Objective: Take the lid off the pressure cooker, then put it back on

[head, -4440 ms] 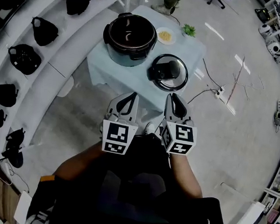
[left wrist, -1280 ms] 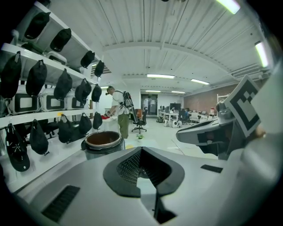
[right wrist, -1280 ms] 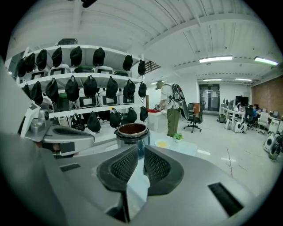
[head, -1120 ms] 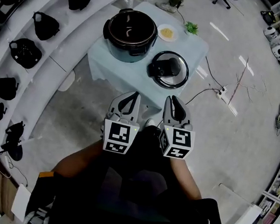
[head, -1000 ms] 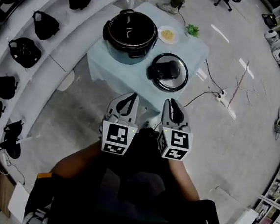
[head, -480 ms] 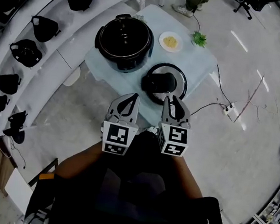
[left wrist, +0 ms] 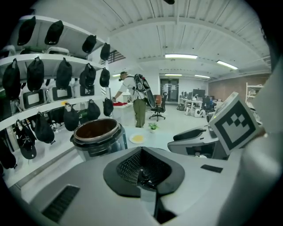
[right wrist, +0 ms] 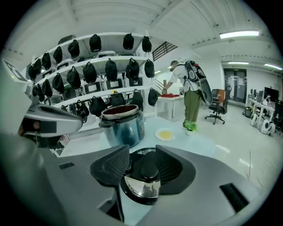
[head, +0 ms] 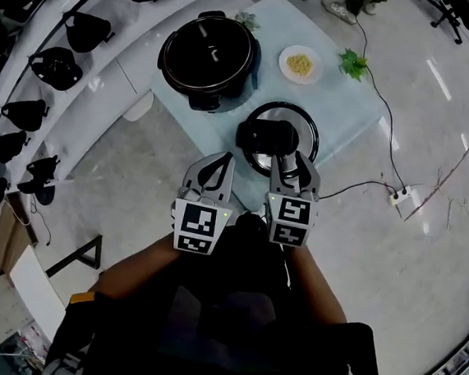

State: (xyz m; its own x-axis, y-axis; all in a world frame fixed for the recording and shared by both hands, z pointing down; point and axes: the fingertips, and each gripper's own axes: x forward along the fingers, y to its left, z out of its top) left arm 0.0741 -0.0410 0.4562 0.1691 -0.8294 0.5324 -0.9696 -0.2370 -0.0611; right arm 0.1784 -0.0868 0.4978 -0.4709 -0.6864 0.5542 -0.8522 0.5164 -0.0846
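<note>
The round steel lid with a black handle (head: pixel 276 137) lies flat on the pale blue table cloth (head: pixel 346 103), at the near edge, right of and nearer than the open dark pressure cooker (head: pixel 207 56). The lid is off, so putting it back looks like the part left to do.

The right gripper (head: pixel 292 159) hangs over the lid's near right rim. Its jaws stand apart and have just been opening. In the right gripper view the handle shows in the gap between the pads, but they do not press on it. The left gripper (head: pixel 212 170), near and left of the lid, is clenched on nothing.

If the jaws close while the handle sits off-centre between them, I judge the lid could tilt when lifted, or slide on the cloth and drag it. Carried tilted, its rim could knock the cooker's rim and fail to seat. With the left gripper idle, nothing would steady the pot.

Farther back stand a small white plate of yellow food (head: pixel 300 64) and a small green plant (head: pixel 354 64).

The lid's near rim is hidden behind the right gripper in the head view. Whether the pads are level with the handle or above it I cannot tell. The cooker's inside is too dark to read.
</note>
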